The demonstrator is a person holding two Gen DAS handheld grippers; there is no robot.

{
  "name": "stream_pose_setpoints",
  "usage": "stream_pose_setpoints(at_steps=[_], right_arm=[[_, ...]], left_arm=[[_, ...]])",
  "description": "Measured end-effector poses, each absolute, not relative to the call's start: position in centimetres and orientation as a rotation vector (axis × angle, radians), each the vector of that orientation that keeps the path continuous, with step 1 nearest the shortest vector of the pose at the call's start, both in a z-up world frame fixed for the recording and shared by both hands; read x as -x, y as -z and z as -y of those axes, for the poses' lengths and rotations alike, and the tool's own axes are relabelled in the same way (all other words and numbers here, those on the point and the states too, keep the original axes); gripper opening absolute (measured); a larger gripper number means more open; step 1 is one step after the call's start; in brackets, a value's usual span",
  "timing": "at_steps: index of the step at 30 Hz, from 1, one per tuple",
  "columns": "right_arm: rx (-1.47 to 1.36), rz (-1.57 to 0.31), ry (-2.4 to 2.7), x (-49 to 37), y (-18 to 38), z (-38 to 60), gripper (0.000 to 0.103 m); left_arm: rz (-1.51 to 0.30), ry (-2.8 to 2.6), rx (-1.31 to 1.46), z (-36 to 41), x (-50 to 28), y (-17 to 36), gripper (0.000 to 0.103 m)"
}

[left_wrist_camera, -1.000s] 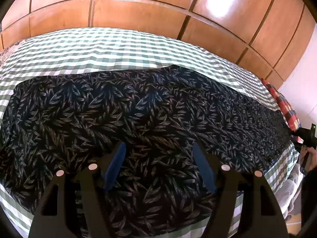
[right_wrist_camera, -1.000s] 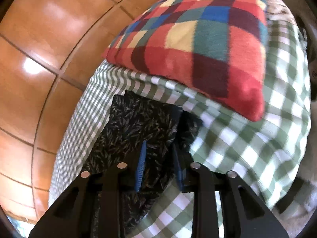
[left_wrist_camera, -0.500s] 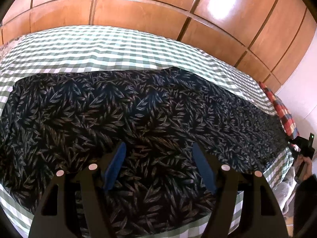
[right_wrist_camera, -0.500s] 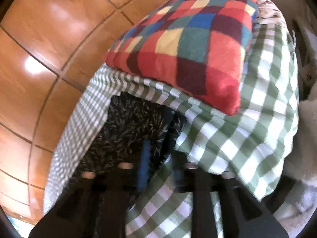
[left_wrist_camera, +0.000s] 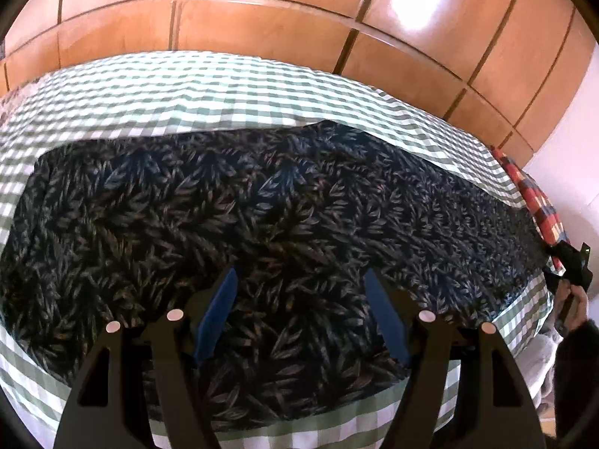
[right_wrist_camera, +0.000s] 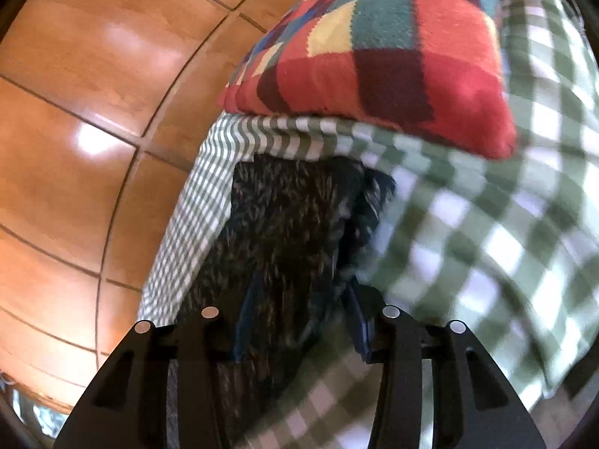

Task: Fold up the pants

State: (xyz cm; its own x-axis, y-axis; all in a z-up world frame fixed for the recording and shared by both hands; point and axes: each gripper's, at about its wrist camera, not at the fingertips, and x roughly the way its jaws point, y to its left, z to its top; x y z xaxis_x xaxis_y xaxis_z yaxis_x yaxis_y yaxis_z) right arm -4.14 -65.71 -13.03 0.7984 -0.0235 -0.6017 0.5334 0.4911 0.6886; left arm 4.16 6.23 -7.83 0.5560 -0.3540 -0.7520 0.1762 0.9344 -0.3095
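One pair of dark leaf-print fabric pants (left_wrist_camera: 284, 217) is lying flat and lengthwise on one green-and-white checked bedsheet (left_wrist_camera: 224, 89), its leg end reaching one red patchwork pillow (right_wrist_camera: 382, 48). The left gripper (left_wrist_camera: 299, 288) is hovering over the pants with its jaws spread wide, gripping nothing. The right gripper (right_wrist_camera: 299, 292) is closing its jaws, the leg-end fabric lying between them, not yet pinched.

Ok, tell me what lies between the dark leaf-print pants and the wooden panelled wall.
A strip of green-and-white checked bedsheet separates the dark leaf-print pants from the wooden panelled wall; nothing else lies on it. The left wrist view shows this best.
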Motion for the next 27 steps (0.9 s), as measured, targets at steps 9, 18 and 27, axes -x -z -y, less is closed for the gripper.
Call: stream_pose_setpoints(at_steps=[9,18,27], right_arm=[[-0.785,-0.603,0.131,1.2,6.8,59.1,0.011],[-0.56,-0.667,-0.194,-2.8,2.9,43.7,0.01],[-0.176,-0.87,-0.351,-2.9,8.4,28.3,0.01]], left_arm=[[-0.945,0.378,0.307,-6.2,-4.7,7.3,0.093],[-0.894,0.478,0.455,-6.7,-4.6,5.4,0.101],[-1.009,0.596,0.706,-6.2,-5.8,6.7,0.085]])
